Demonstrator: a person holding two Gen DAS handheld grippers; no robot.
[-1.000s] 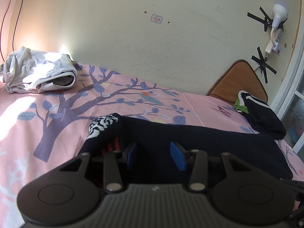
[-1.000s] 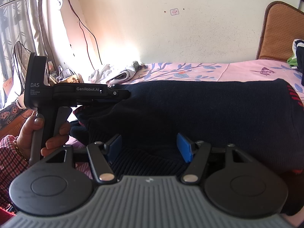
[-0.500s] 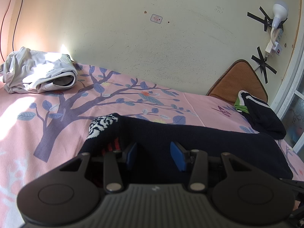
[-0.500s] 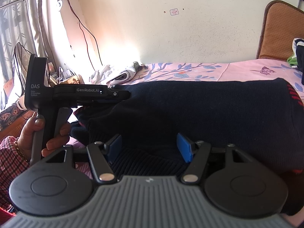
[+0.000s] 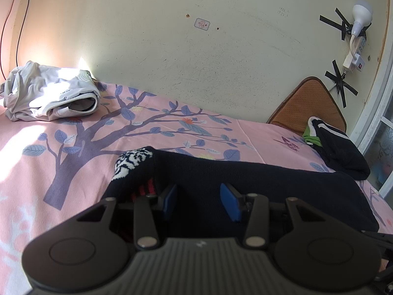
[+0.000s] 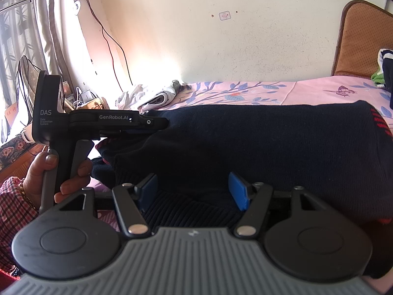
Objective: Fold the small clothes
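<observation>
Navy knit sweater: soft, limp, light; take its ribbed hem. Your left tongs and right tongs gape wide, empty.

- A dark navy knit sweater lies folded lengthwise as a long band across the pink sheet, running left to right in the left wrist view.
- Its left end shows a black-and-white patterned patch and red stripes lower down.
- In the right wrist view the sweater fills the middle, with short red marks at its right end and a ribbed hem nearest the camera.
- Its surface looks fairly smooth, slightly humped.
</observation>
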